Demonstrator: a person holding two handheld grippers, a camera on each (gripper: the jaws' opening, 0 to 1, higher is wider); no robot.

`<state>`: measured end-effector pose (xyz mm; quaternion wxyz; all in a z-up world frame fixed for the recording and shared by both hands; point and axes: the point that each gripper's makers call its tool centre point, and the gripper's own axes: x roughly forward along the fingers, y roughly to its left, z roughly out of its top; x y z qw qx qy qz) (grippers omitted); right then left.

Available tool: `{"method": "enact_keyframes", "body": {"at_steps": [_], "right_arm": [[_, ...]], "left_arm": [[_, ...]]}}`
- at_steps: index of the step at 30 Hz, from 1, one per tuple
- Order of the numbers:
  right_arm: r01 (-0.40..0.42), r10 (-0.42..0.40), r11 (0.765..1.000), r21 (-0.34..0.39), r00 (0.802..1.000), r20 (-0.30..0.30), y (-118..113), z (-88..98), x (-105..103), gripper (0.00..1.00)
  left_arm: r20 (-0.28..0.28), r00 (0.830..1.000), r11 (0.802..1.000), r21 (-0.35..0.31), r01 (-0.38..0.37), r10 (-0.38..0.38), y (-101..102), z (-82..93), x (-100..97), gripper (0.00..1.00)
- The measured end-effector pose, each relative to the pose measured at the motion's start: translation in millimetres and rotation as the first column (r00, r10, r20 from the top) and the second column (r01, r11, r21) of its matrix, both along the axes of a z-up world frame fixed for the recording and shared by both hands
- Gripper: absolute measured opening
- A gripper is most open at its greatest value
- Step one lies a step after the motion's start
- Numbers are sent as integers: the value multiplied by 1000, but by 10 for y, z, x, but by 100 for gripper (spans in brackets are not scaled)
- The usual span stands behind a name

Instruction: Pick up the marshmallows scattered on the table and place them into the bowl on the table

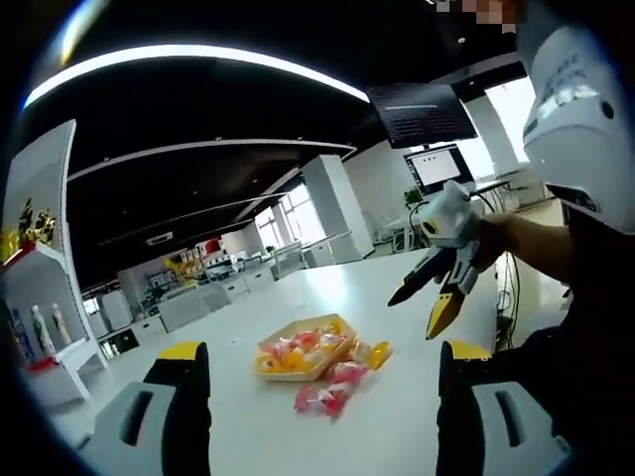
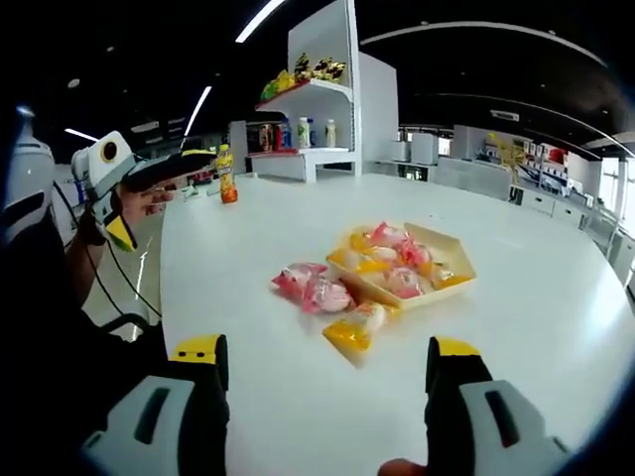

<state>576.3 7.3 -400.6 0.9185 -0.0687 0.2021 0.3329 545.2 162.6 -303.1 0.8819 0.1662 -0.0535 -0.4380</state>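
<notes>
Marshmallows in pink and yellow wrappers (image 2: 316, 290) lay just left of the shallow yellow angular bowl (image 2: 451, 260), itself already heaped, on the white table (image 2: 556, 327). I held my left gripper (image 1: 313, 397) and right gripper (image 2: 325, 382) wide open and empty, the loose sweets lying ahead between the jaws, not yet within reach.

1. Both jaws of the left gripper (image 1: 316, 397) run off the left gripper view at 6 o'clock.
2. Wrapped marshmallows (image 2: 402, 266) heaped in the bowl (image 2: 458, 260) overlap, too small to count.
3. Shelf items (image 2: 316, 132) at 12 o'clock are blurred.
</notes>
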Motion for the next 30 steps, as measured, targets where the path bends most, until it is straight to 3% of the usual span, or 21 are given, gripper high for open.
{"method": "enact_keyframes", "body": {"at_steps": [30], "right_arm": [[17, -16, 1000, 16, 998, -57, 88, -354, 460, 75]], "left_arm": [[2, 1000, 1000, 29, -6, 6, 16, -57, -25, 95]]}}
